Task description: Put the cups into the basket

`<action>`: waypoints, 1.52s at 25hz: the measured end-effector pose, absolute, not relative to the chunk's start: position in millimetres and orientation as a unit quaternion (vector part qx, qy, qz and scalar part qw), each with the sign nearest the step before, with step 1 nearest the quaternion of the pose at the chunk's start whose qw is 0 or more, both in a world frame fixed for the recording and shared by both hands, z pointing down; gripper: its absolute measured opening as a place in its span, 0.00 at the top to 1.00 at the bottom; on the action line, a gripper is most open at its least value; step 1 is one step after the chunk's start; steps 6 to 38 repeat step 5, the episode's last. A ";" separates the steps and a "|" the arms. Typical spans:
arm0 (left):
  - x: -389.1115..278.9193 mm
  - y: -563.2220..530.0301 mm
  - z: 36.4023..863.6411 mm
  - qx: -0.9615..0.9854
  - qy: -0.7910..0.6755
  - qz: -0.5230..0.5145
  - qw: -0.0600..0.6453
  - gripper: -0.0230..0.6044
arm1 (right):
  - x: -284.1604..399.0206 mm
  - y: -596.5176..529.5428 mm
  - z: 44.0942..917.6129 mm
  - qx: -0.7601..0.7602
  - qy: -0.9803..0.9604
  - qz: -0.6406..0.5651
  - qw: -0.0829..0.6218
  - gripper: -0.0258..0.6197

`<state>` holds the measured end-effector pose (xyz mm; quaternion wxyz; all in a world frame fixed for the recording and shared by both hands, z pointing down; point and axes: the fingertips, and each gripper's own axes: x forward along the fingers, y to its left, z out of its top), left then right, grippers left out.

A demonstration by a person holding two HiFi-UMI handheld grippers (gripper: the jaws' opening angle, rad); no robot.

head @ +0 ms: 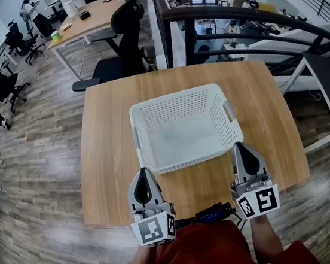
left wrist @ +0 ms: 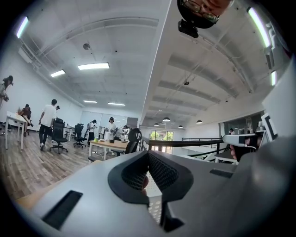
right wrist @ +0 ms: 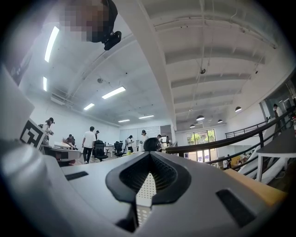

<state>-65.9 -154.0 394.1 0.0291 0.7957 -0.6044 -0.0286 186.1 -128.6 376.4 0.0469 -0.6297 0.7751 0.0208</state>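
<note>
1. The white basket (head: 188, 162) stands on the table (head: 110, 147) with its inside bare. No cup shows in it or beside it.
2. The left gripper (head: 141, 173) and right gripper (head: 241, 148) sit by the basket's near corners, both pinched together on nothing.
3. Any cup pickup likely needs the jaws spread first, then a release over the basket's middle.

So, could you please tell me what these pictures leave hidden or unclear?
- Cups: none shows in any view, so their whereabouts cannot be told.
- Basket, both gripper views: only a sliver of white mesh shows through the tongs' gap; the tongs' bodies hide the rest.
- Table near edge, head view: covered by the left tongs, right tongs and red clothing.
- Items on the far desk, head view: too small to identify.
</note>
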 end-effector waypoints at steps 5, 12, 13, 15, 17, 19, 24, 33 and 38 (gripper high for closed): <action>-66.2 -151.8 391.8 0.797 -0.603 -0.030 0.029 0.95 | 185.2 -126.7 374.6 -0.630 0.775 0.022 0.047 0.94; -66.2 -151.8 391.8 0.797 -0.603 -0.030 0.029 0.95 | 185.2 -126.7 374.6 -0.630 0.775 0.022 0.047 0.94; -66.2 -151.8 391.8 0.797 -0.603 -0.030 0.029 0.95 | 185.2 -126.7 374.6 -0.630 0.775 0.022 0.047 0.94; -66.2 -151.8 391.8 0.797 -0.603 -0.030 0.029 0.95 | 185.2 -126.7 374.6 -0.630 0.775 0.022 0.047 0.94; -66.2 -151.8 391.8 0.797 -0.603 -0.030 0.029 0.95 | 185.2 -126.7 374.6 -0.630 0.775 0.022 0.047 0.94; -66.2 -151.8 391.8 0.797 -0.603 -0.030 0.029 0.95 | 185.2 -126.7 374.6 -0.630 0.775 0.022 0.047 0.94; -66.2 -151.8 391.8 0.797 -0.603 -0.030 0.029 0.95 | 185.2 -126.7 374.6 -0.630 0.775 0.022 0.047 0.94; -66.2 -151.8 391.8 0.797 -0.603 -0.030 0.029 0.95 | 185.2 -126.7 374.6 -0.630 0.775 0.022 0.047 0.94; -66.2 -151.8 391.8 0.797 -0.603 -0.030 0.029 0.95 | 185.2 -126.7 374.6 -0.630 0.775 0.022 0.047 0.94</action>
